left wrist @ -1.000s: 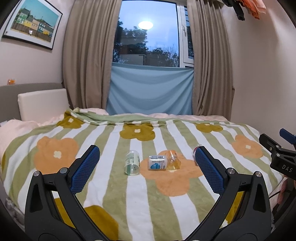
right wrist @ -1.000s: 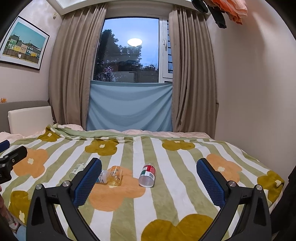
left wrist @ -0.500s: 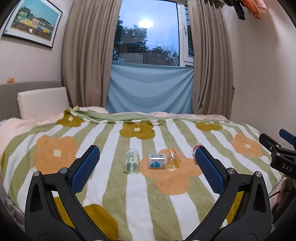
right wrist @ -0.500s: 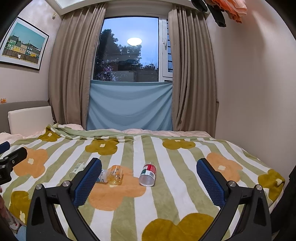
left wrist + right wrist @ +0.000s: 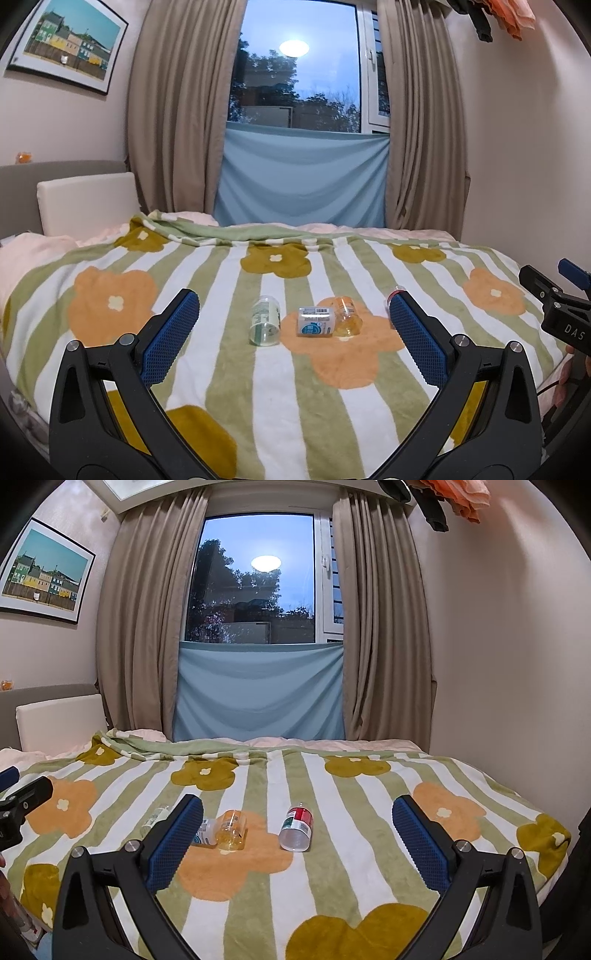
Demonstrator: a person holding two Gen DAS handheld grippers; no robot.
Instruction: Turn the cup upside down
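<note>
Several small cups lie on their sides in a row on the flowered blanket [image 5: 332, 387]. From left to right they are a clear green-labelled cup [image 5: 265, 320], a white blue-labelled cup [image 5: 316, 322], an amber cup [image 5: 346, 317] and a red-labelled cup [image 5: 297, 827]. In the left wrist view the red-labelled cup [image 5: 392, 294] is mostly hidden behind a finger. My left gripper [image 5: 292, 297] is open and empty, short of the green, blue and amber cups. My right gripper [image 5: 297, 801] is open and empty, facing the red-labelled cup, with the amber cup [image 5: 232, 830] to its left.
The bed fills the foreground, with a headboard cushion [image 5: 86, 201] at the left. Curtains and a window [image 5: 255, 579] stand behind it, and a wall runs close along the right. Each gripper shows at the edge of the other's view: right gripper [image 5: 554, 299], left gripper [image 5: 22, 805].
Both views have shifted only very slightly. The cups lie where they were and both grippers stay open.
</note>
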